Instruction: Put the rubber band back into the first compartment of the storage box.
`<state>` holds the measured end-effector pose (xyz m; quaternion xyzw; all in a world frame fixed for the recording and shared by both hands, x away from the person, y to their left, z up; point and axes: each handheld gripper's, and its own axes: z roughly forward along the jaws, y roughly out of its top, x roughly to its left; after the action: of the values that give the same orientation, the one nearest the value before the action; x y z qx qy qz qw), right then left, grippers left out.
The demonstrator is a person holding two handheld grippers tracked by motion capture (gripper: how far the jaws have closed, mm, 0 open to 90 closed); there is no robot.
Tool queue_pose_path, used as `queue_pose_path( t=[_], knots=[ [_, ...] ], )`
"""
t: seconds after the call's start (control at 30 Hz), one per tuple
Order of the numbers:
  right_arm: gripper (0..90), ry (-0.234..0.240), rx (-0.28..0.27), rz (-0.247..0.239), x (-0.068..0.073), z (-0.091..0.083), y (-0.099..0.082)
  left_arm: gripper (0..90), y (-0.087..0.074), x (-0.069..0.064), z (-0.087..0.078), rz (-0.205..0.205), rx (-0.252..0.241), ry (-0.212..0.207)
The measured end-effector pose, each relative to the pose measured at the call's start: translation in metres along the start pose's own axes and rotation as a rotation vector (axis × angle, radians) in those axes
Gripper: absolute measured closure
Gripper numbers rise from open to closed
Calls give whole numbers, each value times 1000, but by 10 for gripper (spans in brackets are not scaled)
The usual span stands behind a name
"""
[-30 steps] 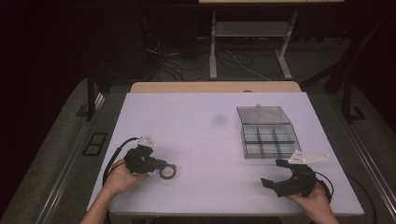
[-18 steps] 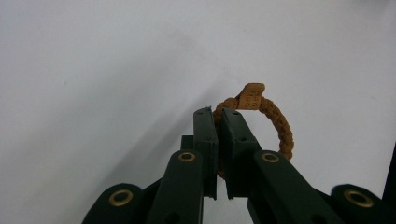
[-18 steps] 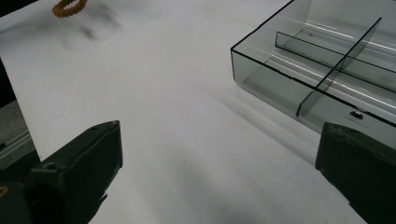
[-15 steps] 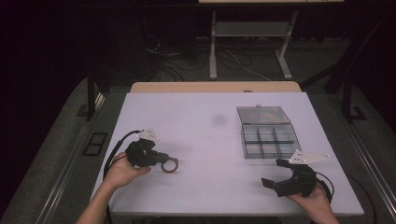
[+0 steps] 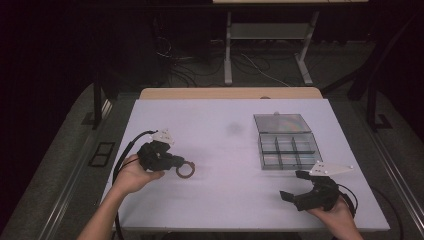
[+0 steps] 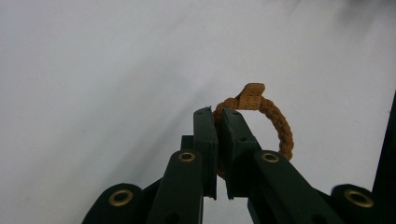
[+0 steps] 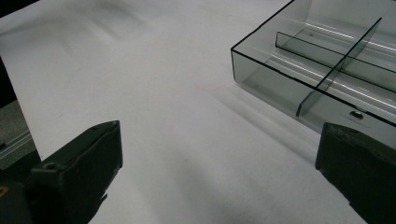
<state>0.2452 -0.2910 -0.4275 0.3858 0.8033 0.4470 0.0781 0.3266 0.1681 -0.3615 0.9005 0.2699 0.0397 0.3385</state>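
Above the tabletop's [image 5: 225,200] left side, the left gripper [image 5: 176,161] has its jaws clenched on a braided brown hair tie [image 6: 273,122], already picked up. Carrying it to the clear compartment box [image 5: 287,145] appears left. The right gripper [image 5: 295,187] waits with jaws released.

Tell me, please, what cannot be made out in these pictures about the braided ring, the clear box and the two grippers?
- Braided ring: left gripper view, its near side is hidden between the jaws of the left gripper.
- Clear box: right gripper view, the top and right edges cut it off; high view, whether its compartments hold anything is too small to tell.
- Right gripper: right gripper view, the jaw tips are cut off by the bottom and side edges.
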Motion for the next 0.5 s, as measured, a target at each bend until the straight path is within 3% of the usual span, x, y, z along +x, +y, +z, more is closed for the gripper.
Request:
queue_pose_path(
  t=[0.5],
  knots=[
    [8, 0, 1, -1, 0, 0, 0, 836, 30, 1, -6, 44, -39, 9]
  ],
)
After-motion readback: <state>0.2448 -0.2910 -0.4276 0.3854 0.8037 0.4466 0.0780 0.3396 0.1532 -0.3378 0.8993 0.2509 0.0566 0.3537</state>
